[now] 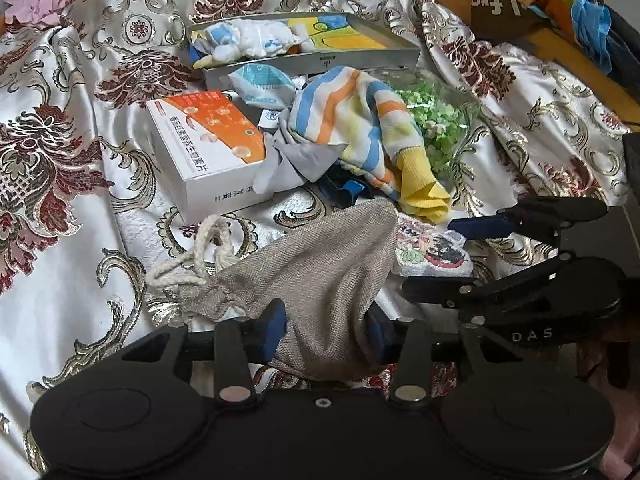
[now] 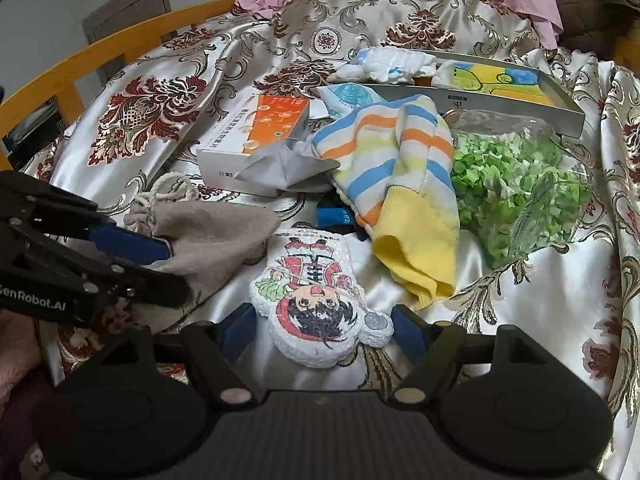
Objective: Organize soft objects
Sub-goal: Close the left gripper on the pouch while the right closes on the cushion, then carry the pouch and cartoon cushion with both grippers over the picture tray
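Note:
A grey drawstring pouch lies near the front of the patterned bedspread. My left gripper is shut on its lower part, and the cloth bunches between the blue pads. In the right wrist view the same pouch sits under the left gripper. A flat plush cartoon figure lies undeformed between the fingers of my right gripper, which stands open with a pad close to each side. From the left wrist view the right gripper straddles that plush. A striped sock with a yellow cuff lies behind.
A metal tray at the back holds white and yellow cloths. An orange and white carton lies left of the sock, and a clear bag of green bits lies to its right. A wooden rail edges the left.

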{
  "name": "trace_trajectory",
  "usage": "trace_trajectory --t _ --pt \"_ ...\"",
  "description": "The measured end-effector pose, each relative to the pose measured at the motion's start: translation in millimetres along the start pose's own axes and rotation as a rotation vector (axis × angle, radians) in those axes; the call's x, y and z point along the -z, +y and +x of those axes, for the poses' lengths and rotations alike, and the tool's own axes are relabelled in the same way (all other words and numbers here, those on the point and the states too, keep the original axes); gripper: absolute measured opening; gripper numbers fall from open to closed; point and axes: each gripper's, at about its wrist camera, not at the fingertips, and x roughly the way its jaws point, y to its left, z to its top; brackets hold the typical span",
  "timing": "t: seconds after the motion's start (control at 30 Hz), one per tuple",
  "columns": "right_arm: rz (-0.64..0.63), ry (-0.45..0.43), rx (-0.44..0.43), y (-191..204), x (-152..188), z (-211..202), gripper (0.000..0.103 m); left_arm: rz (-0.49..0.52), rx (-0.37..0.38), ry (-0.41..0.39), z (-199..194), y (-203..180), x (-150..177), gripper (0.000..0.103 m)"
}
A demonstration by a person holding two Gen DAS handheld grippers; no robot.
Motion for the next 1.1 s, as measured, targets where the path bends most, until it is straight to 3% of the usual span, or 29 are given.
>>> trace_trajectory --t 0.2,0.23,0.27,0.53,1.1 --pt "0.001 -0.008 0.004 0.7 0.1 -0.7 0.078 0.013 -0.010 -0.033 -5.1 -1.9 0.9 0.027" --pt "0.001 -0.010 0.003 0.6 0.2 -1.2 0.078 0.011 -0.004 -0.045 -7.0 -1.6 1.0 0.021" --pt "0.001 -0.015 0.001 0.6 0.2 -2.0 0.078 0.012 0.018 -0.056 -8.9 -1.4 0.9 0.009" --pt "-0.017 -0.062 -0.001 4.4 -0.5 -10.3 0.077 -0.004 0.048 -0.112 -17.3 -1.9 1.3 0.008" --pt "-0.026 -0.331 0.040 6.5 -3.3 -55.3 0.077 -0.055 0.101 -0.471 -68.8 -2.1 -5.4 0.008"
